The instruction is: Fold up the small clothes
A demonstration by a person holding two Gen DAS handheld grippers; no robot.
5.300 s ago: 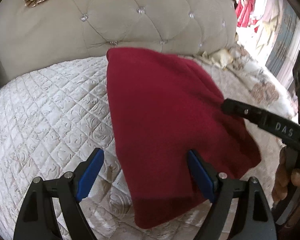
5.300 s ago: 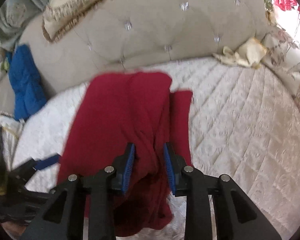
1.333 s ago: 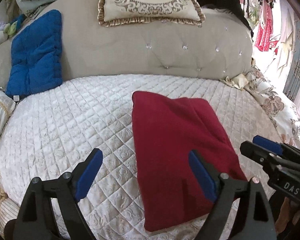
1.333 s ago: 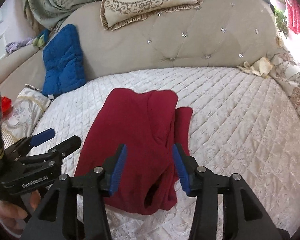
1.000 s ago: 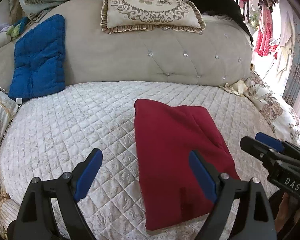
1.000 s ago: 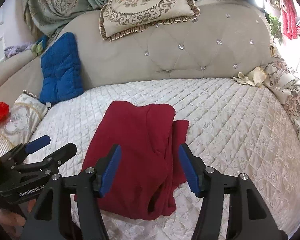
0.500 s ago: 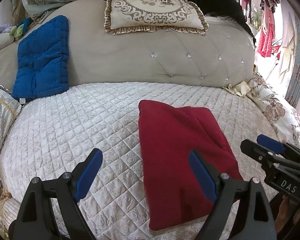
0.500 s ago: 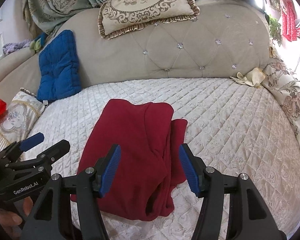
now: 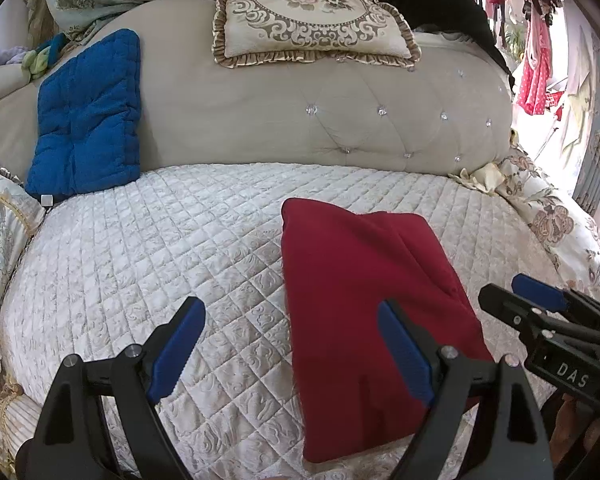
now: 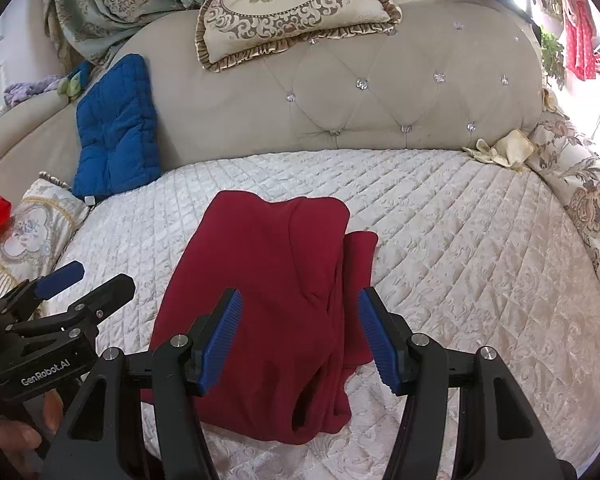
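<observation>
Round bed (image 9: 140, 248) w/ cream quilted cover fills most of both views; tufted beige headboard (image 9: 300, 120) curves behind it. Red garment (image 9: 364, 280) lies folded into a rough rectangle on the quilt, right of centre in left-wrist view, near the bed's front edge; in right-wrist view it sits mid-frame (image 10: 272, 292), w/ a narrower folded strip showing along its right side and some loose layers bunched at the near end. Ornate floral cushion (image 9: 312, 12) rests on top of the headboard; blue quilted cushion (image 9: 88, 120) leans against headboard at left. Patterned pillow (image 10: 32, 232) at bed's left edge, crumpled pale cloth (image 10: 500, 148) at far right by the headboard. Left gripper (image 9: 292, 344): jaws wide open, nothing between the pads, right pad over the garment's near-right part, left pad over bare quilt. Right gripper (image 10: 300, 336): jaws open abt halfway, hovering over the garment's near end, not gripping it. A hand (image 10: 24, 432) holds the left gripper, seen at lower left of right-wrist view.
</observation>
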